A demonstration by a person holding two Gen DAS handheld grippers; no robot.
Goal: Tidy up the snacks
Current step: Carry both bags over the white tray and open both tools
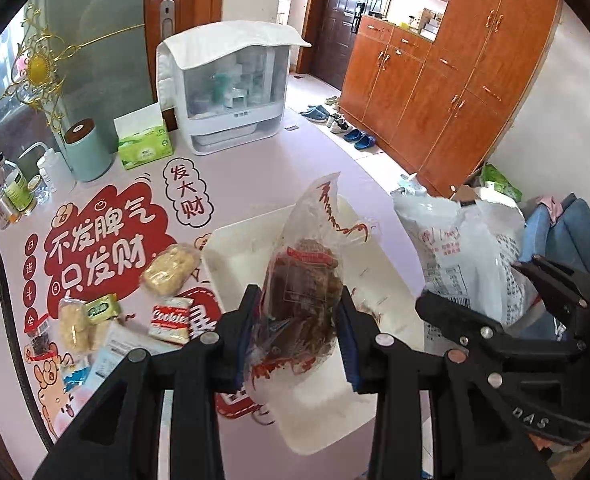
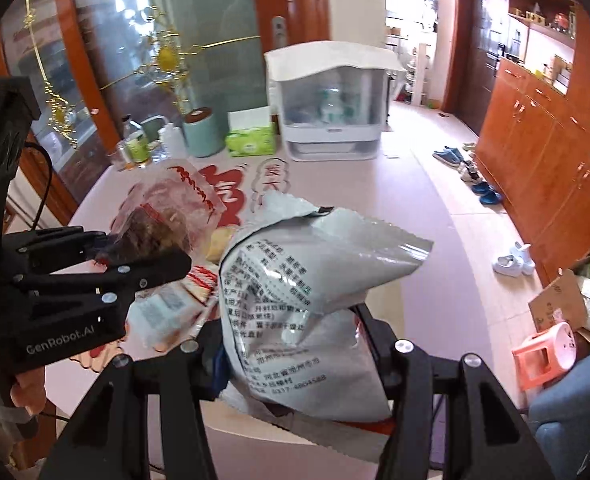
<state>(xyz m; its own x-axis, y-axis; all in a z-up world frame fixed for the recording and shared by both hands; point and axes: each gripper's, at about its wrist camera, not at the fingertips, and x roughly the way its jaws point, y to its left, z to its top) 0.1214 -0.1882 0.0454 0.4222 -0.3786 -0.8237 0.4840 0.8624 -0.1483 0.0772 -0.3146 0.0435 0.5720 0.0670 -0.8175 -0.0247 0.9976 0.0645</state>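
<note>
My left gripper (image 1: 301,320) is shut on a clear bag of brown dried snacks (image 1: 305,280) and holds it above a white tray (image 1: 235,256) on the pink table. My right gripper (image 2: 295,352) is shut on a large silver-white printed snack bag (image 2: 303,292), raised near the table's front edge. That bag also shows in the left wrist view (image 1: 463,256), to the right of the tray. In the right wrist view the left gripper (image 2: 107,256) holds the clear bag (image 2: 167,220) at the left. Small snack packs lie left of the tray: a cookies pack (image 1: 171,318) and yellow cakes (image 1: 171,268).
At the table's far side stand a white dish cabinet (image 1: 231,92), a green tissue box (image 1: 145,148), a mint canister (image 1: 87,148) and bottles (image 1: 15,192). Wooden cupboards (image 1: 455,80) and shoes (image 1: 355,136) line the floor at right. A pink stool (image 2: 547,348) stands at lower right.
</note>
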